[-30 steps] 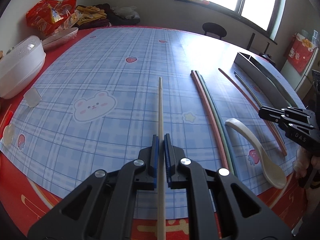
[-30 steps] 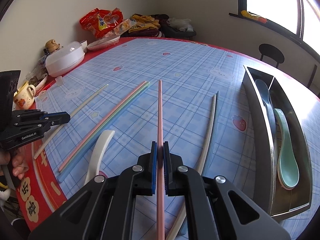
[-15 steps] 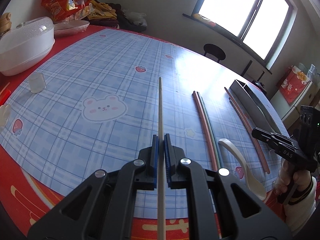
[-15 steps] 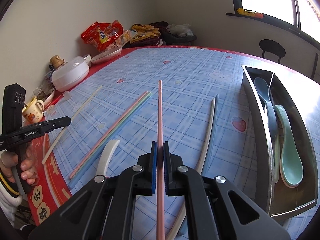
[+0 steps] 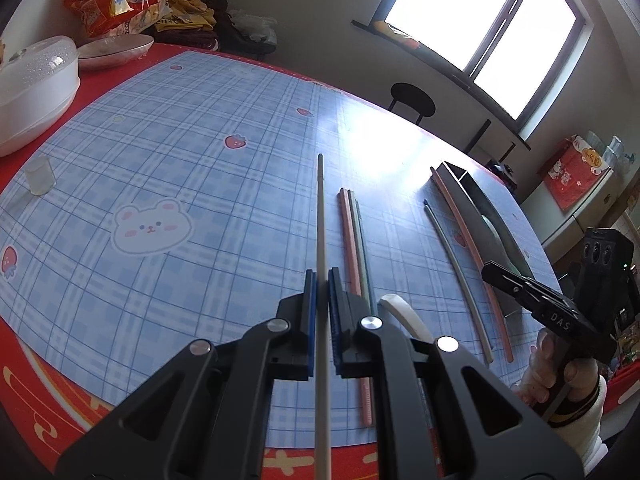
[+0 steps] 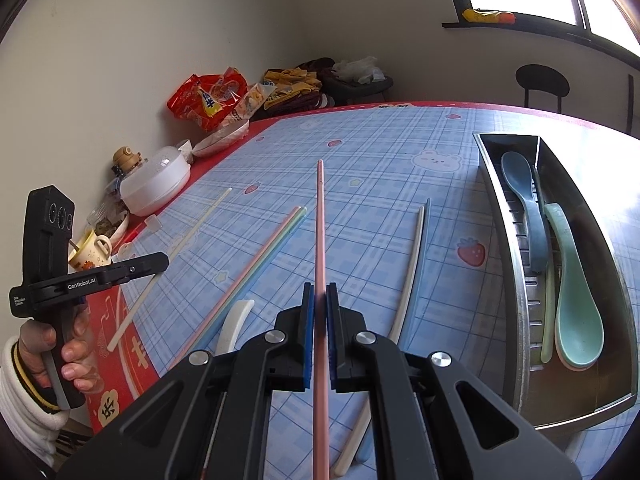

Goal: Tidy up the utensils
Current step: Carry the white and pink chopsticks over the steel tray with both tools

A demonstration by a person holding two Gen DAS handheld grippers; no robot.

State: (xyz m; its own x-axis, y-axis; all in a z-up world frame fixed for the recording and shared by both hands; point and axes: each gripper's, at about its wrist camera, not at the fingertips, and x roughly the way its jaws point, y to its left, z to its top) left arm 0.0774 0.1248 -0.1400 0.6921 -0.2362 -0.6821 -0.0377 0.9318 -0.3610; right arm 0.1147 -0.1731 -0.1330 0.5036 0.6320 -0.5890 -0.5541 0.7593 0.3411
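— Blue checked cloth [image 5: 224, 184] with bears and strawberries covered the round table, red at the rim, and bright windows [image 5: 480, 28] stood behind it. What was each claw doing?

— Both were clamped on a chopstick. From its own camera the left gripper [image 5: 322, 280] had its blue pads pressed on a cream chopstick [image 5: 321, 216] that ran straight forward between them. The right gripper [image 6: 319, 292] was closed the same way on a pink chopstick [image 6: 320, 224].

— Could each tool be seen from the other side?

— Yes. The right hand [image 5: 552, 364], in a white cuff, showed at the edge of the left view, gripping its black handle. The left hand [image 6: 60, 352] showed likewise in the right view, with the cream stick sticking out of its tool.

— And the rest of the utensils?

— On the cloth lay a pink and green pair [image 6: 260, 264] side by side, and a white and blue pair [image 6: 416, 256] nearer the tray. A white spoon [image 6: 236, 320] lay close in front of the right tool, just beside the near end of the pink and green pair.

— The tray?

— A long metal tray [image 6: 500, 216] with a divider sat at the right of the table. One compartment held a blue spoon [image 6: 524, 192] and a mint spoon [image 6: 576, 304]; something pale lay under the mint one, too hidden to name.

— Anything else around?

— A white lidded bowl [image 6: 156, 188], a small mug [image 6: 90, 248] and red snack bags [image 6: 208, 96] sat along the far wall side
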